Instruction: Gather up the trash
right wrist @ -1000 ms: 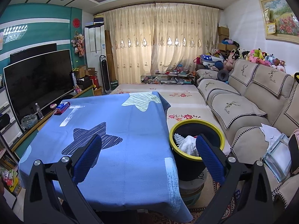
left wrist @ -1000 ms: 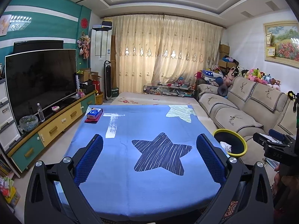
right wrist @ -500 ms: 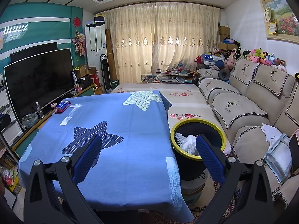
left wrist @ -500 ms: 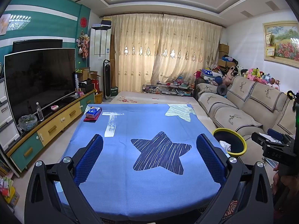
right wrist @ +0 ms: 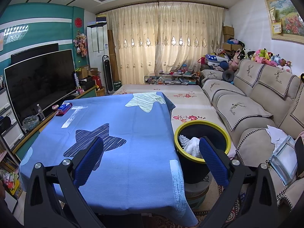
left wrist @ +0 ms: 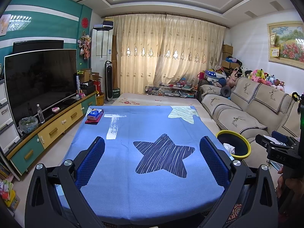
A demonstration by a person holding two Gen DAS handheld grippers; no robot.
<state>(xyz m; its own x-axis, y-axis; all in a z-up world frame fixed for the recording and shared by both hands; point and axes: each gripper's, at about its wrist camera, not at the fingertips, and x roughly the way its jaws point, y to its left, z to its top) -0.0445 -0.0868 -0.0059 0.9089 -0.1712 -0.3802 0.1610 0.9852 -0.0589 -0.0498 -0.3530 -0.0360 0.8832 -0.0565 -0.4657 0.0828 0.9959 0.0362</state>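
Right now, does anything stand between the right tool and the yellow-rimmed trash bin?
Nothing visible does. The right tool is open and empty, and the yellow-rimmed bin with white paper inside sits just beyond its right finger, beside the table.

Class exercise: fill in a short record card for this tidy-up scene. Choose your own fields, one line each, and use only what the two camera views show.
Left gripper: open, empty, over the table
Right gripper: open, empty
Table cover: blue tablecloth with star prints
Bin: black bin with yellow rim, beside the table's right edge
Bin contents: white crumpled paper
Left on table: blue tissue pack at the far left corner
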